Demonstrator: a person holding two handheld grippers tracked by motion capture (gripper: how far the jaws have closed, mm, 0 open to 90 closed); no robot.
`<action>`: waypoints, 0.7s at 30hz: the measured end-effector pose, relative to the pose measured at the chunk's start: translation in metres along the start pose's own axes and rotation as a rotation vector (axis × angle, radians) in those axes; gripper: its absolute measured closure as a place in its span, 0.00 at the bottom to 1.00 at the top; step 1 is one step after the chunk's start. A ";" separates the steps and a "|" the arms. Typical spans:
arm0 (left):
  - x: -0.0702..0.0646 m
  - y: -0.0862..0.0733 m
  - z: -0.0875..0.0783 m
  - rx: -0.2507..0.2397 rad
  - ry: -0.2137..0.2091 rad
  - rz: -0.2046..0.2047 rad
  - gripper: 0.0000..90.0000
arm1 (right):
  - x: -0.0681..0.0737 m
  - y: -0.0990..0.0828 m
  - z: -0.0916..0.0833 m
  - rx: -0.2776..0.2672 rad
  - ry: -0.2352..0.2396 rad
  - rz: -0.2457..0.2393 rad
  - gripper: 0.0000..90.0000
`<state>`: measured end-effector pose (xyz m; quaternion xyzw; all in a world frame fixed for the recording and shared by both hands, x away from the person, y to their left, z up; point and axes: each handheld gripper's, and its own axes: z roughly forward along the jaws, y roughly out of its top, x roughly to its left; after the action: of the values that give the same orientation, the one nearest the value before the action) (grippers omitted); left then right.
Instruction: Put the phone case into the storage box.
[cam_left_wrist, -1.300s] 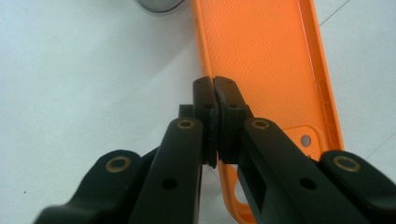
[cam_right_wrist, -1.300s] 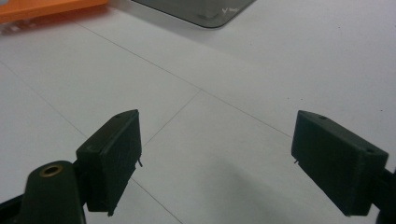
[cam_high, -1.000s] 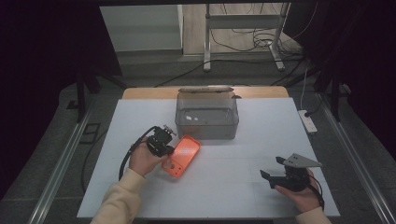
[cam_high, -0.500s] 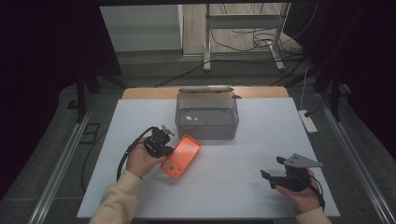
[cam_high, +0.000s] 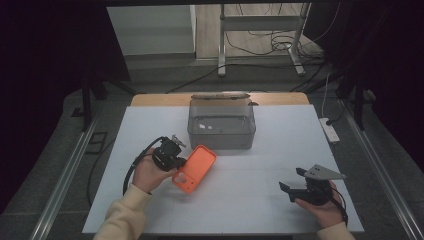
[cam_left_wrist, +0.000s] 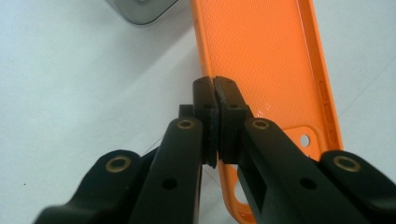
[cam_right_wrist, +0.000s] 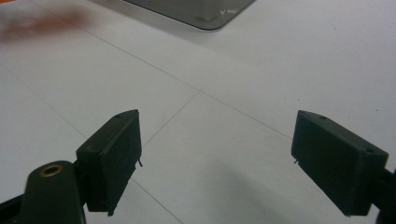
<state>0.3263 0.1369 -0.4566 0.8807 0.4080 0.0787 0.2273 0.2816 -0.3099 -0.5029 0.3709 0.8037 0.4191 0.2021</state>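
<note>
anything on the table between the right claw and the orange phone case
Nothing: in the high view, only bare white table lies between the open right claw and the orange plastic phone case held by the left claw.

Phone case (cam_high: 194, 168) on table (cam_high: 250, 210), before the box (cam_high: 221, 125), well left of right hand-held gripper (cam_high: 294, 181).

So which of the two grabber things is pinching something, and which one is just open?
The left gripper is pinching the rim of the orange phone case, its jaws squeezed together. The right gripper has its jaws wide apart over the bare white table.
</note>
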 end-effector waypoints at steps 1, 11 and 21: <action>0.000 0.000 -0.001 -0.002 -0.001 0.001 0.98 | 0.000 0.000 0.000 0.001 -0.003 -0.001 0.18; -0.004 -0.001 -0.006 -0.020 -0.010 0.022 0.98 | 0.000 0.000 -0.001 -0.003 0.002 0.004 0.18; -0.009 0.001 -0.012 -0.047 -0.010 0.047 0.98 | 0.000 0.000 -0.001 -0.001 0.003 0.005 0.18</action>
<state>0.3171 0.1331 -0.4454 0.8848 0.3843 0.0894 0.2481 0.2811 -0.3107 -0.5024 0.3721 0.8029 0.4205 0.2002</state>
